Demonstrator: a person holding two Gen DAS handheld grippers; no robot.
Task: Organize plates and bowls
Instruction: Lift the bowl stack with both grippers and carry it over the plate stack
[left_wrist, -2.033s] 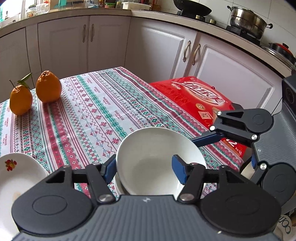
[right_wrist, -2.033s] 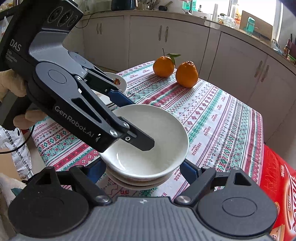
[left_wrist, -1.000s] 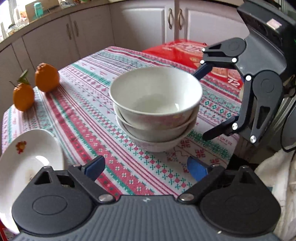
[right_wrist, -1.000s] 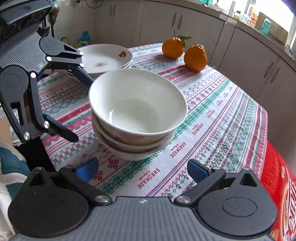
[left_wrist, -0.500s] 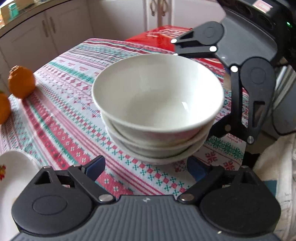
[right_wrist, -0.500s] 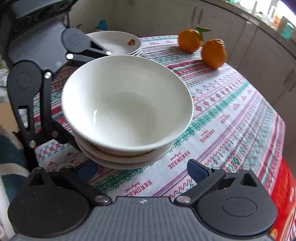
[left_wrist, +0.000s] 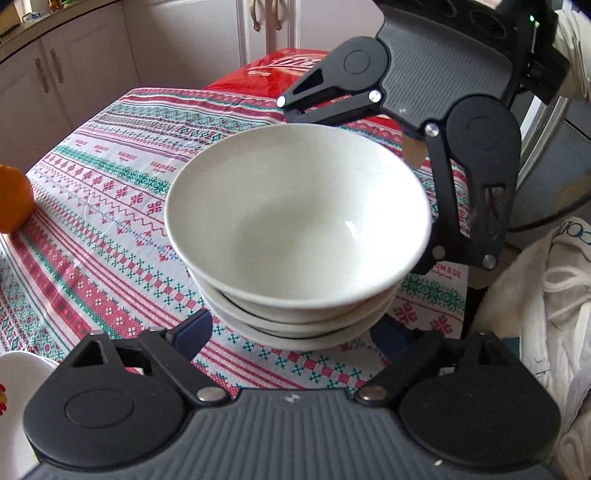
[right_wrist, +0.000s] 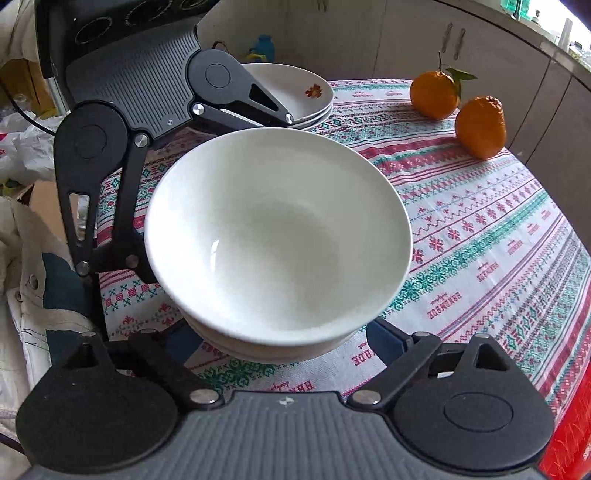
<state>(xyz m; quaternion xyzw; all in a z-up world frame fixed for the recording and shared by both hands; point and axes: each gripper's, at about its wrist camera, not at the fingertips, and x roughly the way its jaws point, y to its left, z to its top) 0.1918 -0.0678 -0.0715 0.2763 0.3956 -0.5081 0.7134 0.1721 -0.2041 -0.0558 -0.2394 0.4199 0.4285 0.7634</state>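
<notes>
A stack of three white bowls (left_wrist: 299, 229) stands on the patterned tablecloth (left_wrist: 110, 229) near the table's front edge; it also shows in the right wrist view (right_wrist: 277, 240). My left gripper (left_wrist: 295, 332) is open, its fingers on either side of the stack's base. My right gripper (right_wrist: 280, 336) is open on the opposite side, its fingers also flanking the base. Each gripper faces the other across the bowls. A stack of white plates (right_wrist: 295, 92) with a flower mark sits behind the left gripper.
Two oranges (right_wrist: 480, 125) stand at the far side of the table. A red box (left_wrist: 280, 70) lies beyond the table's end. White cabinets run along the back. Cloth and bags (left_wrist: 546, 295) lie beside the table.
My left gripper let go of the top bowl, now stacked. Both grippers drew back, opened wide, then closed in on the stack from opposite sides, so the bowls loom larger.
</notes>
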